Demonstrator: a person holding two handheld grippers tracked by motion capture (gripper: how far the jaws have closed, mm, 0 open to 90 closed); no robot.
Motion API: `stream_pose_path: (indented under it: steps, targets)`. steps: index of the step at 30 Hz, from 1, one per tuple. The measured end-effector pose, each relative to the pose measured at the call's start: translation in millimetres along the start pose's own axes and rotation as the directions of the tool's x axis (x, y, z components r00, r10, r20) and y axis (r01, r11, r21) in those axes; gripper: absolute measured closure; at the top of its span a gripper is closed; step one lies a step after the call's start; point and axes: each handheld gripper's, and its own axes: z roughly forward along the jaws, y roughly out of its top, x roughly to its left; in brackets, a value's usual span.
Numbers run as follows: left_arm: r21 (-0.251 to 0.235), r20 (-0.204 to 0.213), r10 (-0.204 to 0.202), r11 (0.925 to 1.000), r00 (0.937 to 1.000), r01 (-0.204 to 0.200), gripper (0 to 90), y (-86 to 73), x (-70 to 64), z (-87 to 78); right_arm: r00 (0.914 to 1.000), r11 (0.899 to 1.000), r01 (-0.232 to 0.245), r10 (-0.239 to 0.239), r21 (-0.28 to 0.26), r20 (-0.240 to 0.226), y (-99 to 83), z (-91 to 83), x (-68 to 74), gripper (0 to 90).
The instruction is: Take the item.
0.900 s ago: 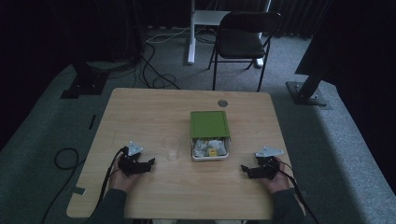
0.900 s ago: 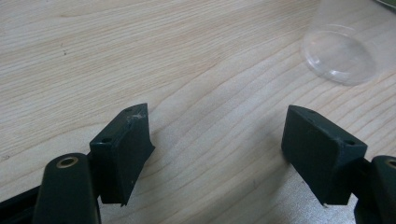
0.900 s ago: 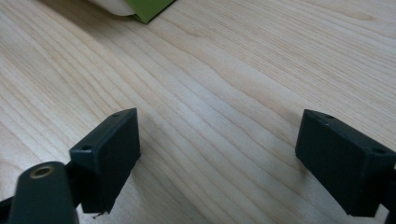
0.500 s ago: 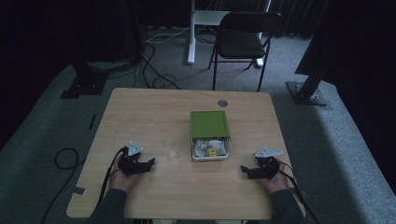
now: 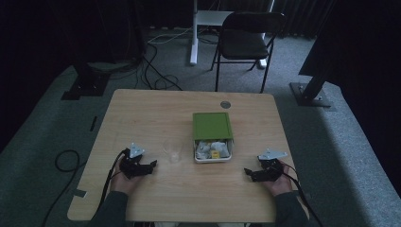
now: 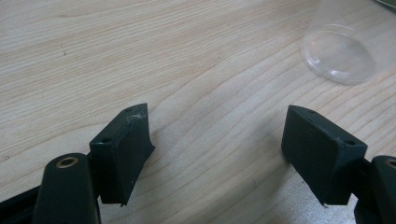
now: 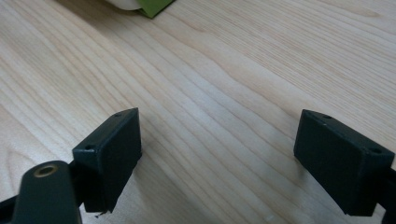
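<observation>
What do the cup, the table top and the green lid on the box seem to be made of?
The cup looks like thin clear plastic: the wood grain shows through its wall, with soft glints on the rim. The table top looks like pale wood or a wood-look laminate, matte, with long grain lines. The green lid is flat, opaque and evenly coloured, probably plastic, though the dim light leaves this open.

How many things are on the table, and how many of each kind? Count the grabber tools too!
Grabber tools: 2, the left gripper and the right gripper
Clear cups: 1, the cup
Boxes: 1, the box with a green lid, small bits inside
Total: 4 things on the table
</observation>
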Motion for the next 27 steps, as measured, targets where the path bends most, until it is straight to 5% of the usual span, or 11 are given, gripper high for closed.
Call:
stream_pose_path:
  steps: [7, 19, 27]
  targets:
    - [0.0, 0.0, 0.0, 1.0, 1.0, 0.0, 25.0, 0.0, 0.0, 0.0, 0.9989, 0.999, -0.042, 0.041, -0.026, -0.022, 2.2, -8.2, 1.2, 20.4]
    - [0.0, 0.0, 0.0, 1.0, 1.0, 0.0, 25.0, 0.0, 0.0, 0.0, 0.999, 0.997, 0.045, -0.045, -0.056, -0.005, 17.4, -19.3, 30.2, 27.1]
    - [0.0, 0.0, 0.0, 1.0, 1.0, 0.0, 25.0, 0.0, 0.0, 0.0, 0.9936, 0.991, 0.101, -0.106, -0.091, -0.041, 30.0, -22.0, 50.2, 39.8]
